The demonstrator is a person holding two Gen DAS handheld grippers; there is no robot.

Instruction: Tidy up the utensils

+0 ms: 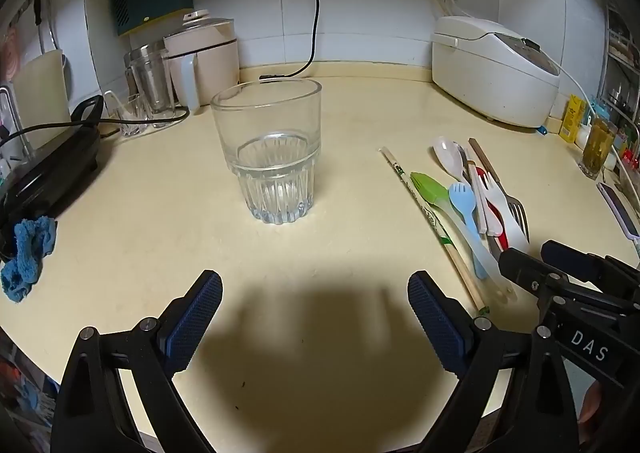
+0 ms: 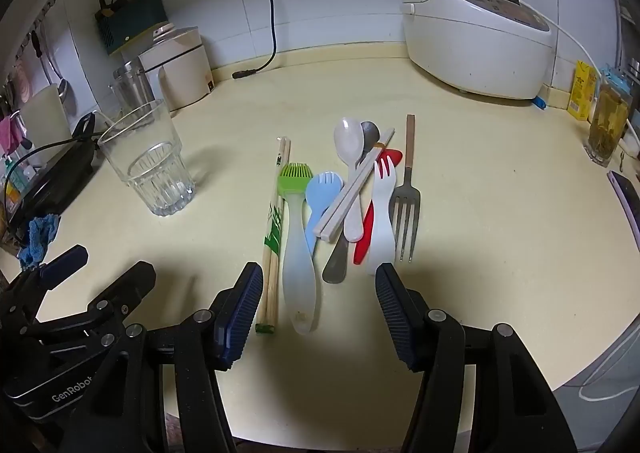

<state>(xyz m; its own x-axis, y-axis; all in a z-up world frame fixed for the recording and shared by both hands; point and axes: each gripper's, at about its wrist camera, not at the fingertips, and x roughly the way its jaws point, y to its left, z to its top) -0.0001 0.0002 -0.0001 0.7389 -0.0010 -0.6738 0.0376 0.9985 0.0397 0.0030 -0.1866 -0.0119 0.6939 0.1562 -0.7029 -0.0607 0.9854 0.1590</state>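
While both tongs gape empty, left tongs (image 1: pixel 315 307) facing glass (image 1: pixel 269 151), right tongs (image 2: pixel 320 307) nearing utensils (image 2: pixel 352 189), seemingly untouched.

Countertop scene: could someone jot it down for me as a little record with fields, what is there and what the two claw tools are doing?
surface: cream countertop
container: clear ribbed drinking glass, upright, empty
utensils: loose pile lying flat right of the glass
pile includes: green silicone brush, blue plastic spork, steel fork, wrapped wooden chopsticks
left gripper: open, facing the glass, holding nothing
right gripper: open, over the pile's near end, holding nothing
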